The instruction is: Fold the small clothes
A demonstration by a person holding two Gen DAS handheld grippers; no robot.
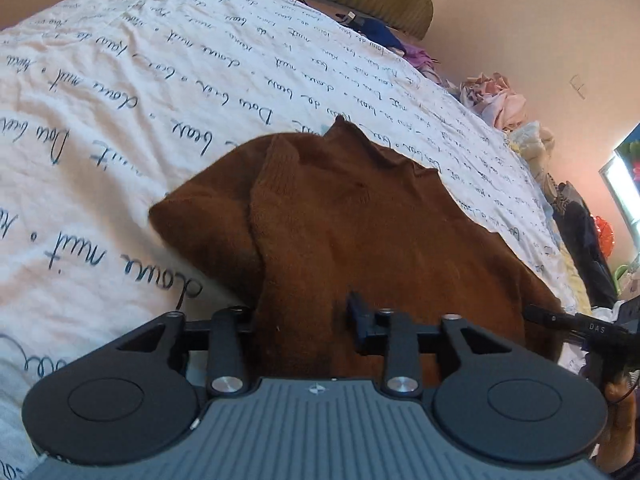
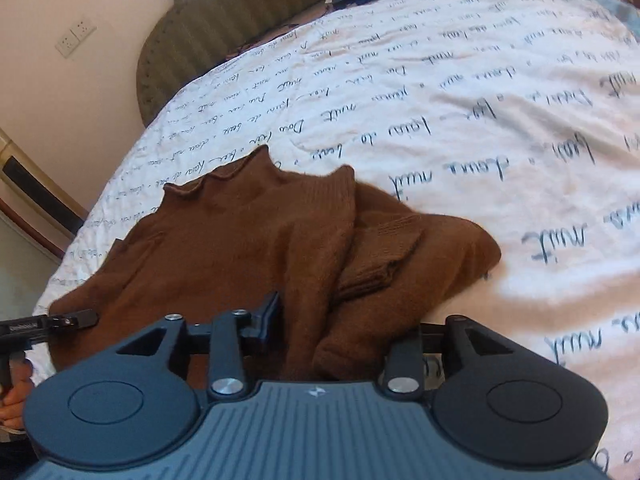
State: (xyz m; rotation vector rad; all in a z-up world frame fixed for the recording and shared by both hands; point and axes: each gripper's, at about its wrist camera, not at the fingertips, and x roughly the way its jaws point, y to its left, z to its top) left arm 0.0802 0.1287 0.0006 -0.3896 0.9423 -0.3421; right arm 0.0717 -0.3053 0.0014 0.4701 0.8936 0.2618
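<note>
**Brown sweater gathered between two handheld grippers on a bed**

A brown knitted sweater (image 1: pixel 360 216) lies on the near part of a bed, its rolled collar (image 2: pixel 224 178) pointing toward the far side and one ribbed sleeve (image 2: pixel 380 248) folded back over the body. The near hem of the garment rises into both wrist views, bunched between the jaws of each tool.

In the left wrist view, the left gripper (image 1: pixel 304 320) has a thick fold of the knit filling the gap between its jaws, which stand about half open; only the right finger (image 1: pixel 360 316) shows, the other being hidden by the cloth, and whether the pads press the fabric cannot be told. In the right wrist view, the right gripper (image 2: pixel 336 320) likewise has a wad of the sweater between half-open jaws, its left finger (image 2: pixel 268 312) visible against the knit and the other covered; here too the grip cannot be told.

Each tool shows at the edge of the other's view, with part of a person's hand (image 2: pixel 14 396) on the handle.

The sweater rests on a white bedspread (image 1: pixel 140 92) printed with lines of dark cursive script. Beyond it stands an olive ribbed headboard (image 2: pixel 224 20). Loose clothes (image 1: pixel 496 100) in pink and pale tones are heaped along the bed's right edge in the left view, with a blue garment (image 1: pixel 380 30) near the headboard. A wall socket (image 2: pixel 74 38) sits on the pale wall at far left.
</note>
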